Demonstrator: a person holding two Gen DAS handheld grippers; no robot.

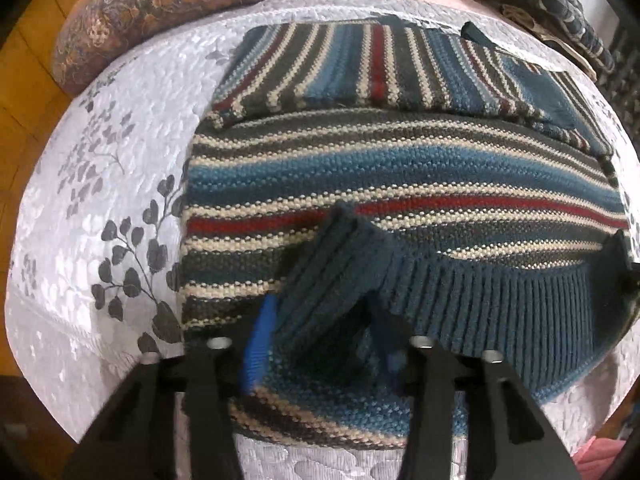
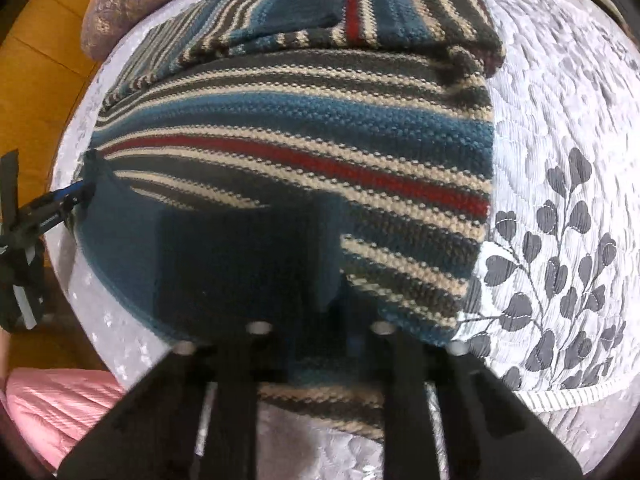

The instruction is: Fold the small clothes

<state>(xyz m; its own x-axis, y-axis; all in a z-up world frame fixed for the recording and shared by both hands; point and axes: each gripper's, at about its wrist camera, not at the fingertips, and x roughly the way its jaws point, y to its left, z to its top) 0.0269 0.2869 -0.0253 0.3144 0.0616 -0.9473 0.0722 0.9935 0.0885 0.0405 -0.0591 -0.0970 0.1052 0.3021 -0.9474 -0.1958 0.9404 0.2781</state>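
Gripping the striped knit sweater by its teal ribbed hem, lifted off the leaf-print quilted bedspread at 6 o'clock in both views. Left gripper clamped on a bunched hem corner; right gripper apparently pinching the other, though shadowed, so cannot tell. Sleeves already folded across the body at 12 o'clock. Likely mid bottom-to-top fold. Next: carrying both corners evenly toward 12 o'clock, keeping hem taut, laying it over the sleeves.
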